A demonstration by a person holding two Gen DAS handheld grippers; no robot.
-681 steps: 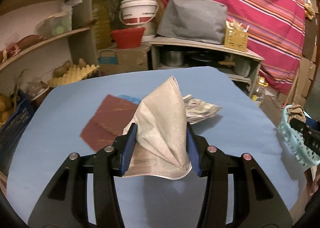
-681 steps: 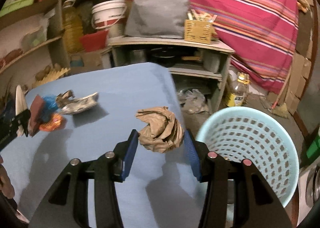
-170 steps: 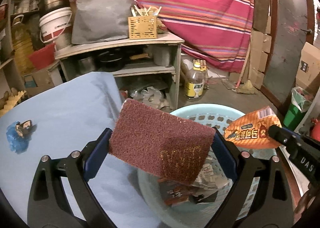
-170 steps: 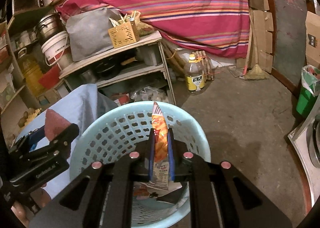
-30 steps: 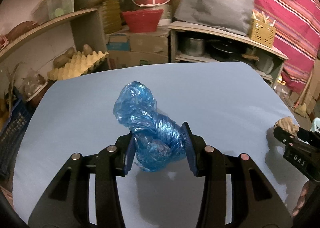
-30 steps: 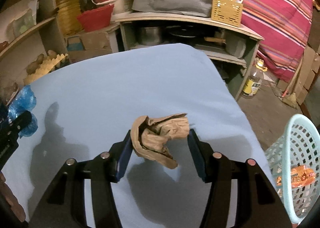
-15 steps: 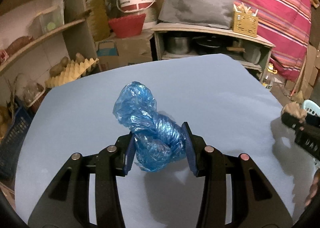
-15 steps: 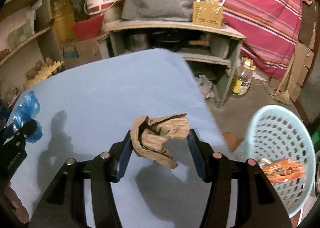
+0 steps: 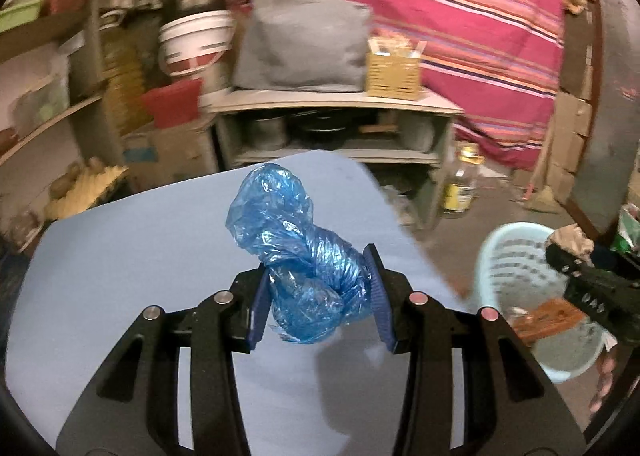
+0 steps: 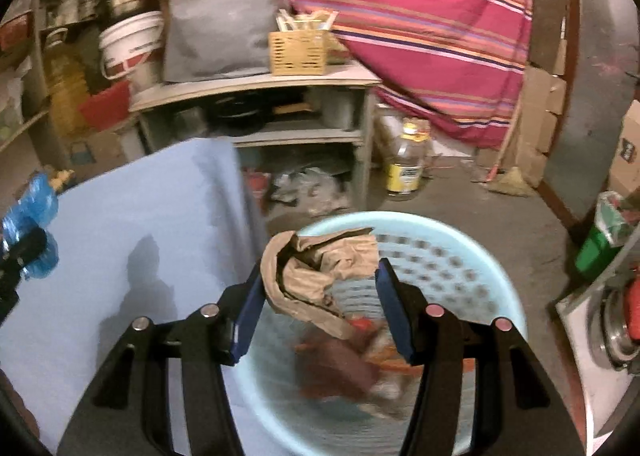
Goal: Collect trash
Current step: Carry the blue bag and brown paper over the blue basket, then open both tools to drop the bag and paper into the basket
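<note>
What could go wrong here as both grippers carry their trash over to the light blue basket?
The left gripper holds the blue plastic bag over the blue table, short of the basket; released now, it would likely land on the table. The crumpled brown paper in the right gripper hangs near the basket's table-side rim and might catch it. Both grippers converging could bump.

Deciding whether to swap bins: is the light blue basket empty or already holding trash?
Holding trash: the basket has blurred reddish-brown and orange pieces lying at its bottom.
</note>
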